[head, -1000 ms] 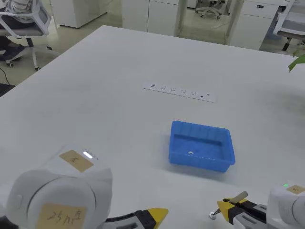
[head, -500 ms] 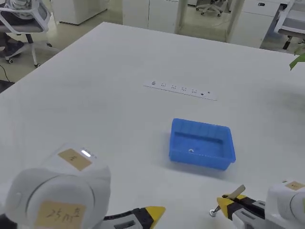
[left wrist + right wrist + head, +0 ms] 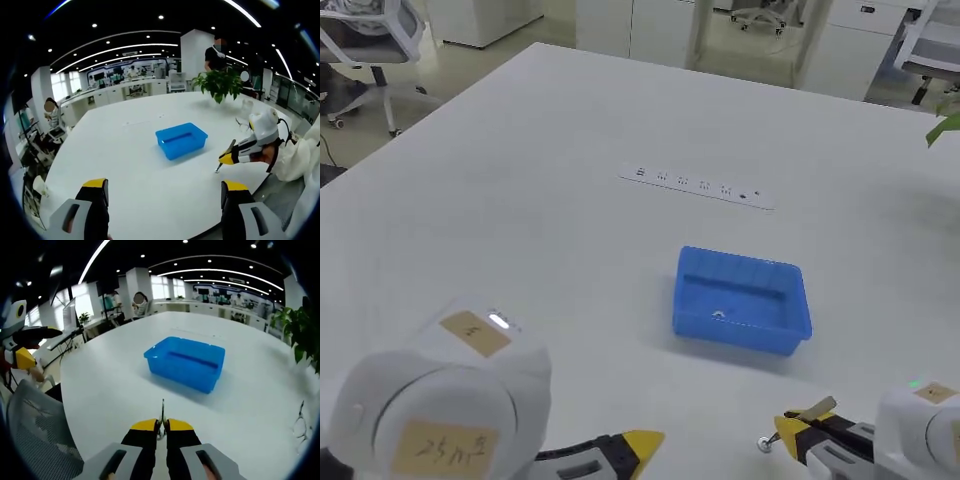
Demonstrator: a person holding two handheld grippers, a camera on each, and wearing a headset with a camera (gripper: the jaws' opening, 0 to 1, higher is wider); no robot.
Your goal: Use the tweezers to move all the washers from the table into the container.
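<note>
A blue container (image 3: 742, 300) stands on the white table (image 3: 520, 200) with one small washer (image 3: 718, 317) inside it. My right gripper (image 3: 790, 432) is at the bottom right, in front of the container, shut on thin tweezers (image 3: 162, 415). A small silver washer (image 3: 765, 445) sits at the tweezers' tip; whether it is pinched or lying on the table I cannot tell. My left gripper (image 3: 165, 186) is open with its jaws wide apart, low at the front left. Its yellow fingertip (image 3: 642, 441) shows beside its big white body. The container (image 3: 181, 140) lies ahead of it.
A flush power strip (image 3: 696, 189) lies on the table beyond the container. A potted plant (image 3: 220, 82) stands at the far side. Wire spectacles (image 3: 300, 425) lie on the table right of the right gripper. Office chairs (image 3: 360, 40) and cabinets surround the table.
</note>
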